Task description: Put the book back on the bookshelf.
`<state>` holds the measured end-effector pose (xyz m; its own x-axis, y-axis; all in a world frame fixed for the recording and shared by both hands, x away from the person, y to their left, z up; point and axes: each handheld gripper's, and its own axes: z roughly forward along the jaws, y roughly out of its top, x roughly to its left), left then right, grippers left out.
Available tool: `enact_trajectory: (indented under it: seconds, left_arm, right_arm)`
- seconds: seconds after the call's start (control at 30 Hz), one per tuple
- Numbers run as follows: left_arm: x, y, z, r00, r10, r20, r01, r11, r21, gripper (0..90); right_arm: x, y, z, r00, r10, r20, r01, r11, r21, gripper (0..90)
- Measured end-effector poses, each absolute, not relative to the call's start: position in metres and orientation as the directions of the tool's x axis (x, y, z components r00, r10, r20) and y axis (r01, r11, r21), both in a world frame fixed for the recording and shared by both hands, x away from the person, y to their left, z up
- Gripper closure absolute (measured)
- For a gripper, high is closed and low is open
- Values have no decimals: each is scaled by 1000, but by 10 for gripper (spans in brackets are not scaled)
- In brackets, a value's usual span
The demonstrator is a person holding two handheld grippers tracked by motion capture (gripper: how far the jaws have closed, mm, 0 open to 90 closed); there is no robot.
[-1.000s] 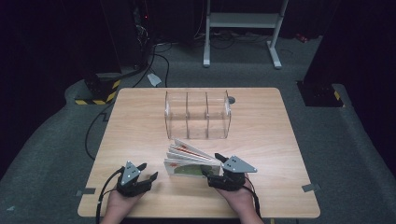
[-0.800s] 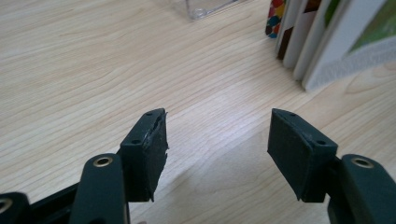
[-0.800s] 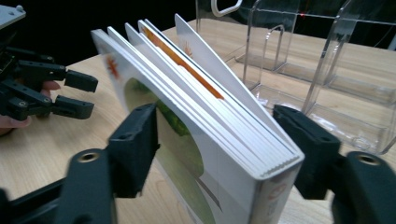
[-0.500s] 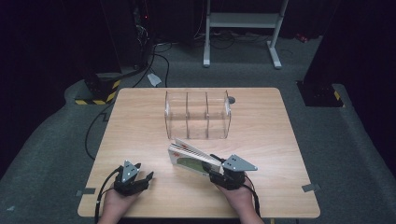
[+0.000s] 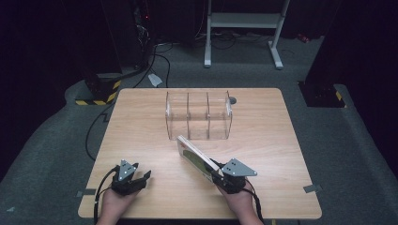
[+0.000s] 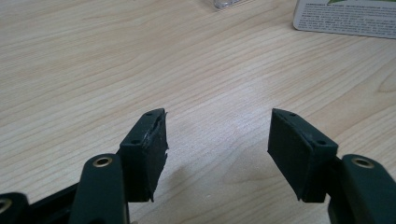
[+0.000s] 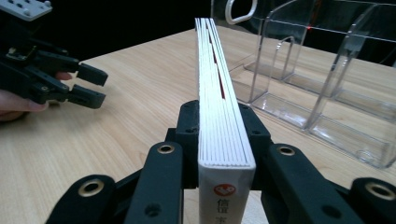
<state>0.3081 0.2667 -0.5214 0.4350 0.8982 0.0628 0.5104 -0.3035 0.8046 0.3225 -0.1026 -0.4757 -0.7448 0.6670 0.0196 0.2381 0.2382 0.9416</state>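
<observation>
The right gripper (image 7: 219, 140) has its fingers (image 7: 189, 135) clamped tight on a book (image 7: 219, 84), 1 pad on each cover near the spine end, page edges facing up. In the high view the book (image 5: 195, 157) sits on edge just in front of the clear organizer, slanting from the right gripper (image 5: 220, 177) toward it; whether its far end touches the table can't be made out. The spine has a red logo and some dark characters, cut off at the bottom of the right gripper view.

The left gripper (image 6: 215, 149) has its fingers (image 6: 147, 149) spread wide with nothing between them, just bare wood underneath. In the high view it sits near the table's front-left corner (image 5: 141, 177), well apart from the book.

The clear organizer (image 5: 199, 115) has 3 compartments and sits mid-table toward the back. A small dark round thing (image 5: 233, 100) lies just beside its right rear corner, too small to identify.

The table (image 5: 141, 122) is light wood grain on grey carpet (image 5: 356, 154). The room behind is mostly dark, with cables (image 5: 157, 56), a yellow-black striped base (image 5: 96, 98) and a white stand (image 5: 244, 21).
</observation>
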Motion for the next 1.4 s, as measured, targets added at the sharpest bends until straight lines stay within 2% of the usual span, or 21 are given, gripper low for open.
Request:
enact_trajectory:
  seconds: [0.4, 0.93, 1.2, 1.4]
  left_arm:
    - [313, 268, -520, 421, 905, 66, 507, -295, 810, 377]
    - [335, 269, -527, 378, 920, 100, 553, -311, 773, 373]
    - [340, 269, -528, 378, 923, 74, 571, -296, 766, 372]
    - [341, 269, -528, 380, 923, 66, 575, -291, 764, 372]
  right_arm:
    - [313, -108, -467, -681, 731, -26, 201, 221, 954, 755]
    - [303, -155, -462, -520, 853, -31, 199, 157, 967, 755]
    - [299, -167, -468, -435, 899, -45, 204, 147, 968, 754]
    - [299, -172, -473, -422, 907, -4, 234, 113, 966, 747]
